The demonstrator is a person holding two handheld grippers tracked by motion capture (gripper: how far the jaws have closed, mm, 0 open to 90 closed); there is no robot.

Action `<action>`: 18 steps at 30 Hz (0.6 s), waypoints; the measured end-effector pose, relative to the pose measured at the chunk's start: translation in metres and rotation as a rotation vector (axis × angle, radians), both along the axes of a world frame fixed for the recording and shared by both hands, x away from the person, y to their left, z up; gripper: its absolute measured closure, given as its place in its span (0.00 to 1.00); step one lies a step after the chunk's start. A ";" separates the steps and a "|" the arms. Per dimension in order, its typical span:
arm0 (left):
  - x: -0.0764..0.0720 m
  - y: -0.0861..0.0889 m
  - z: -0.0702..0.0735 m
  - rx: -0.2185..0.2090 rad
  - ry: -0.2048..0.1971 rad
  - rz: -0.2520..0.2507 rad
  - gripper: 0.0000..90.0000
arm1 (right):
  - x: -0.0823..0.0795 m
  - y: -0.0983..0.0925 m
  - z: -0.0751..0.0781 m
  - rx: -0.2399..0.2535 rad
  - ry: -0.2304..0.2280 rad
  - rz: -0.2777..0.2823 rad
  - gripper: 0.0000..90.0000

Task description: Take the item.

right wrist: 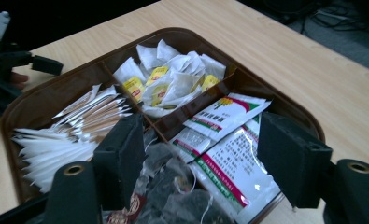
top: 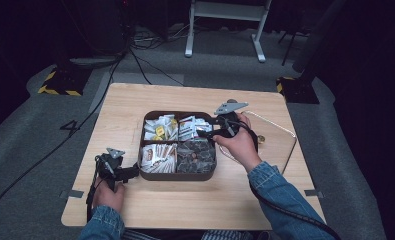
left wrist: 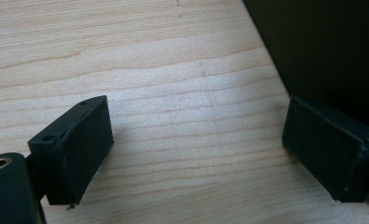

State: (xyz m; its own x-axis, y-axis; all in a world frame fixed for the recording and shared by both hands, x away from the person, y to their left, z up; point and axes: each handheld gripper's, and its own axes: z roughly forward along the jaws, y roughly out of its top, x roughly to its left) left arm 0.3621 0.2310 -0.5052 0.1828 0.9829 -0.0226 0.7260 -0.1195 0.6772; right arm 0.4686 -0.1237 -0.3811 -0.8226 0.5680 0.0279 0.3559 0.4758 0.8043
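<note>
On the wooden table, the left gripper rests with jaws wide and empty just beside the near left corner of the brown four-compartment tray, while the right gripper hovers wide and empty over the tray's right-hand sachets.

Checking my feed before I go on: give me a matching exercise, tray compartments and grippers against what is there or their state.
Column 1:
1. far-left compartment
2. near-left compartment
3. near-right compartment
4. left gripper

Column 2:
A. dark clear-wrapped sachets
B. jaws open over bare table beside the tray
C. white tea bags with yellow tags
D. row of white and brown stick packets

Pairs: 1-C, 2-D, 3-A, 4-B
</note>
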 end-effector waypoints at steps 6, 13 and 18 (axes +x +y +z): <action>0.000 0.000 0.000 0.000 0.000 0.000 0.10 | 0.000 0.022 0.005 -0.009 -0.023 -0.010 0.34; 0.001 0.000 0.000 -0.006 -0.002 0.001 0.10 | -0.003 0.055 0.004 0.003 0.000 0.101 0.49; 0.001 0.000 0.000 -0.005 -0.002 0.001 0.10 | -0.007 0.079 -0.004 -0.006 0.007 0.169 0.60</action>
